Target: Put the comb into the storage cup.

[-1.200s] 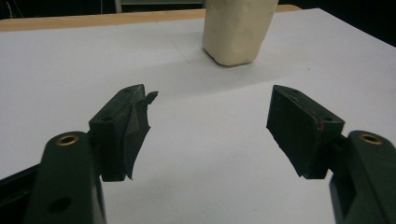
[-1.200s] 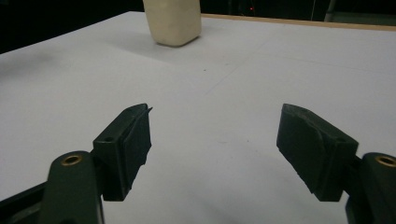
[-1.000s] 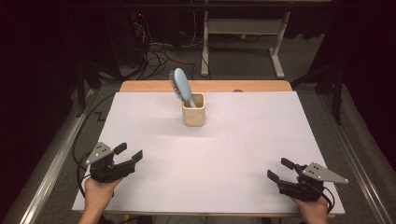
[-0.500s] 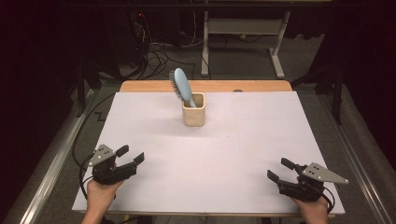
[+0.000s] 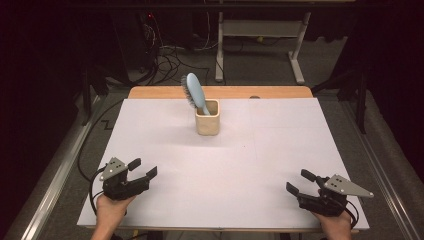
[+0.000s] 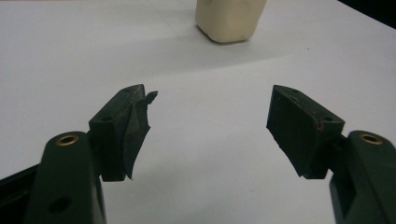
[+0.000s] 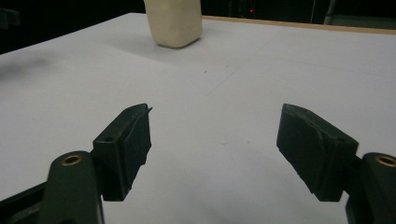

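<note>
1. Here's the table, white and bare but for one thing: a cream cup well up toward the far edge, near the middle, upright, with a blue brush standing in it, head up and leaning left and back.
2. Left gripper sits at the near left corner, jaws wide apart, nothing between them. Its own view looks along the jaws with the cup well ahead.
3. Right gripper at the near right, jaws spread just as wide, empty too. Seen from the right gripper, the cup stands far off, up and left.
4. Handling call: the brush looks light, stiff plastic, smooth on the back and likely a bit slippery; the bristle side gives under a pinch.
5. Where to grab: I'd say across the narrow neck just above the cup's rim, or by the edges of the head, not on the bristles.
6. The cup looks light and may tip or ride up with the brush, so a second grip steadying its wall seems wise.
7. Against a second ago: the left gripper has drifted slightly toward the near edge; the right gripper, cup and brush are unchanged, and both gaps hold the same width.
</note>
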